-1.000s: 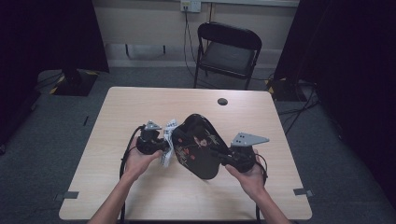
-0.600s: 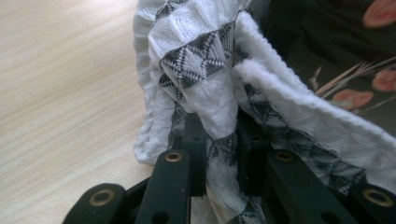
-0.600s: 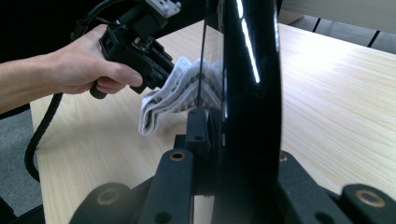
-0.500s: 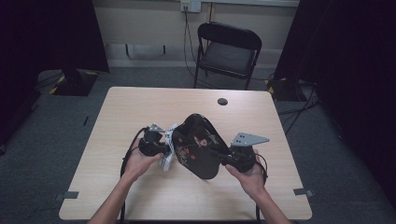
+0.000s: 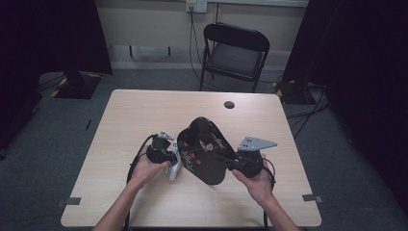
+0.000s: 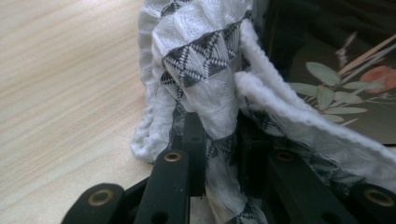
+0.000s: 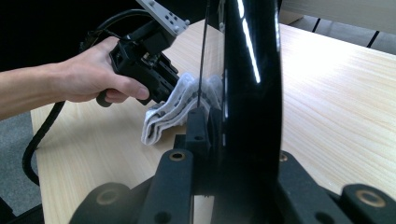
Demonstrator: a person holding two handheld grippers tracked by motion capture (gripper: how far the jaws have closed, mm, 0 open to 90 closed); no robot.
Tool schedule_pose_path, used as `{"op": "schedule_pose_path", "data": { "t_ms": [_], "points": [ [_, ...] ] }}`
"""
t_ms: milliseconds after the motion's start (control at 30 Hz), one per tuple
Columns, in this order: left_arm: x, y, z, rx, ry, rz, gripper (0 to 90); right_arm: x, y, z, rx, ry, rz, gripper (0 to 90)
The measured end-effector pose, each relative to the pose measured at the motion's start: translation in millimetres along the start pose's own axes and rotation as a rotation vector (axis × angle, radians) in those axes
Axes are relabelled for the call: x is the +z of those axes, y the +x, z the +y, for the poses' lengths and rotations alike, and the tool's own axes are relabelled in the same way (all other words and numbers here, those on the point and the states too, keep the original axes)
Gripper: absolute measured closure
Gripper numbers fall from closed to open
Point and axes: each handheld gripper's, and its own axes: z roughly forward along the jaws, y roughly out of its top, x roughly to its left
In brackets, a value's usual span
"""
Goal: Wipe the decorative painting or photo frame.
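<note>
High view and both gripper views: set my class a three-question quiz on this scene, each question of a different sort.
1. True or false: the right gripper is shut on the rim of the black tray.
2. What does the left gripper hold?
A. a cable
B. a white patterned cloth
C. a chair leg
3. Fill in: the tray's inner face shows a painted ____ design.

Key
1. True: its jaws clamp the glossy rim, with the tray held tilted up on edge above the table.
2. B: the jaws pinch the folded cloth right beside the tray.
3. Leaf and flower, seen in the left gripper view.
</note>
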Motion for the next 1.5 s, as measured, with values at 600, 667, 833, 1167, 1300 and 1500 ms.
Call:
{"op": "schedule_pose_path", "data": {
  "t_ms": [600,667,833,1167,1300,1500],
  "points": [
    [-0.9,1.0,0.5,0.013,0.004,-0.013,76.1,-0.1,0.3,-0.4,0.002,-0.001,-0.003,80.1],
    [-5.4,2.6,1.9,0.002,-0.028,-0.004,76.1,-0.2,0.3,-0.4,0.002,-0.001,-0.004,80.2],
    [-9.2,4.2,1.5,-0.021,-0.054,-0.015,75.9,-0.1,-0.1,-0.4,0.002,-0.001,-0.002,80.2],
    [11.3,-7.2,-3.8,0.069,0.055,-0.002,75.8,-0.7,-1.2,0.1,0.003,-0.001,-0.005,80.2],
    [2.6,-4.3,-1.5,0.045,-0.015,0.023,75.9,-1.0,-1.1,-0.1,0.002,0.001,-0.006,80.2],
    [-8.1,-0.1,0.5,0.034,-0.041,0.006,75.9,-1.3,-1.9,-0.5,0.006,0.0,-0.002,80.3]
  ]
}}
